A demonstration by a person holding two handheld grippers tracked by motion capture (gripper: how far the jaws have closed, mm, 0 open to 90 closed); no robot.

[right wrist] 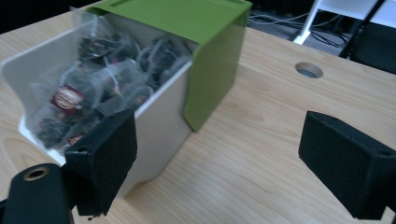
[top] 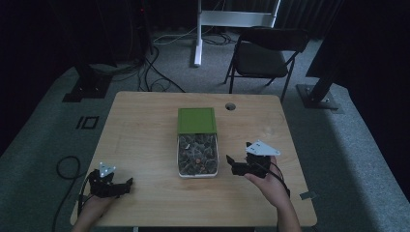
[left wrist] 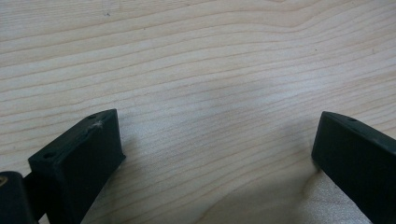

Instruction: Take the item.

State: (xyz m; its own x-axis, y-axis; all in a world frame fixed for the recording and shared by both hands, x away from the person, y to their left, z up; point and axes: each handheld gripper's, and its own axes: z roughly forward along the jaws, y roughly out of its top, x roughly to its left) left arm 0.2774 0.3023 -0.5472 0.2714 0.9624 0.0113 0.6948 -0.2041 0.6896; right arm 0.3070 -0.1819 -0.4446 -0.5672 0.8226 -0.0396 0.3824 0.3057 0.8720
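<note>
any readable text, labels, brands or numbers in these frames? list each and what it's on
None can be read.
Tea bags in the white box: one carries a dark red tag with a round emblem; its print is too blurred to read.
Green lid: plain, no marking.
Grippers and wooden table: no lettering visible.

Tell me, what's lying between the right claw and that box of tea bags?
Nothing: bare wood of the table separates the right claw from the box, as the high view shows.

Dim high view, dark surroundings, brighter soft-focus close-ups, faint shadows
</note>
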